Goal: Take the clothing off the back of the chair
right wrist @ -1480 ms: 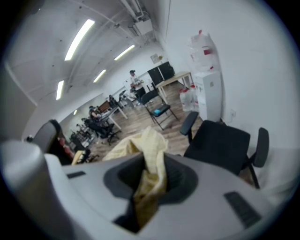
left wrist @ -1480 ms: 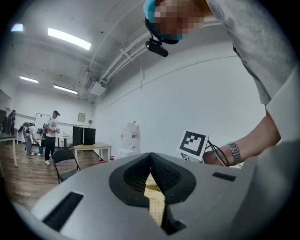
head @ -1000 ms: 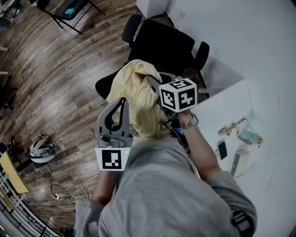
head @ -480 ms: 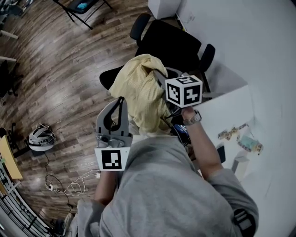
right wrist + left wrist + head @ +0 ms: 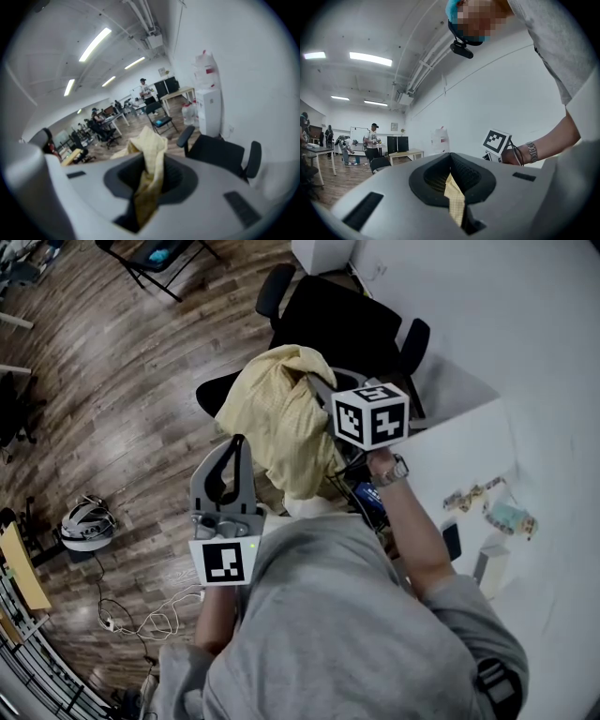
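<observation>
Clothing axis: the clothing (image 5: pixel 277 423) hangs bunched, its length running from the right gripper (image 5: pixel 315 382) fingers to the left gripper (image 5: pixel 240 448) fingers.
Look: pale yellow, finely checked, crumpled.
Left fingers: pinched together on a thin yellow fold.
Right fingers: clamped on a thicker bunch.
Chair (image 5: pixel 347 329): black, beyond both fingers.
Room: wood-plank floor (image 5: pixel 122 381) below; white worktop (image 5: pixel 450 451) beside the right fingers.

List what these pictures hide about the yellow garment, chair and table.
Head view: the yellow garment covers part of the chair, so whether it touches the back is hidden.
Head view: the garment's lower end is behind the person's torso.
Head view: the items on the white table are too small to name.
Left gripper view: the left gripper itself cuts off the cloth's lower end.
</observation>
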`<move>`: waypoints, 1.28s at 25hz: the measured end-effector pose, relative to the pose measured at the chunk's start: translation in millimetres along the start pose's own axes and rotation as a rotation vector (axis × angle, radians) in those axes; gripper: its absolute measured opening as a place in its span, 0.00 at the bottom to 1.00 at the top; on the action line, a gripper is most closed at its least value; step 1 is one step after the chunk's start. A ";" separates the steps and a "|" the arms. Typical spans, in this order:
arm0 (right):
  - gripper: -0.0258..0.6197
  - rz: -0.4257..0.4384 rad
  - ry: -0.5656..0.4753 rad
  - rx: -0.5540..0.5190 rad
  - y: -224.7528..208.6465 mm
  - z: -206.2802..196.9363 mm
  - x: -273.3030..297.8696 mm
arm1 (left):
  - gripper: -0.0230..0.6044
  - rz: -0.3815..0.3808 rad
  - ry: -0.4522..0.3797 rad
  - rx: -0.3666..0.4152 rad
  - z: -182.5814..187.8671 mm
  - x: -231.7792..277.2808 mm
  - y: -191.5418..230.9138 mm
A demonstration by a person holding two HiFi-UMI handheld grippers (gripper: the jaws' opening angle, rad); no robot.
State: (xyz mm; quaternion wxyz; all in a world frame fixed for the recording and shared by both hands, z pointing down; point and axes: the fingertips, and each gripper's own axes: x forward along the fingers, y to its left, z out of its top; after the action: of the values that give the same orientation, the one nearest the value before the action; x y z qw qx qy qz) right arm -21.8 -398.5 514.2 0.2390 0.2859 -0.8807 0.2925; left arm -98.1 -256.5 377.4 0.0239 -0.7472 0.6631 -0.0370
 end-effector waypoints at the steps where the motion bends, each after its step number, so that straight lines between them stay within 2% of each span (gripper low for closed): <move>1: 0.18 -0.003 -0.004 -0.003 0.2 0.0 -1.6 | 0.09 -0.006 -0.001 0.002 -0.1 -1.6 -1.9; 12: 0.18 -0.062 -0.044 -0.014 6.2 1.2 -15.5 | 0.09 -0.041 -0.003 -0.011 -3.6 -27.4 3.6; 23: 0.18 -0.155 -0.120 0.002 13.3 -0.8 -37.8 | 0.09 -0.133 0.005 -0.017 -11.0 -53.0 7.7; 32: 0.18 -0.203 -0.163 -0.016 22.4 0.5 -54.0 | 0.09 -0.141 -0.010 -0.012 -7.4 -74.0 15.6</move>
State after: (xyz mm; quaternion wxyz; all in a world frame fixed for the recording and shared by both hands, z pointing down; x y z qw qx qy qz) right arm 2.6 -364.3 473.7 0.1976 0.3946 -0.8659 0.2356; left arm -122.9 -184.8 381.7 0.0200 -0.7923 0.6091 -0.0307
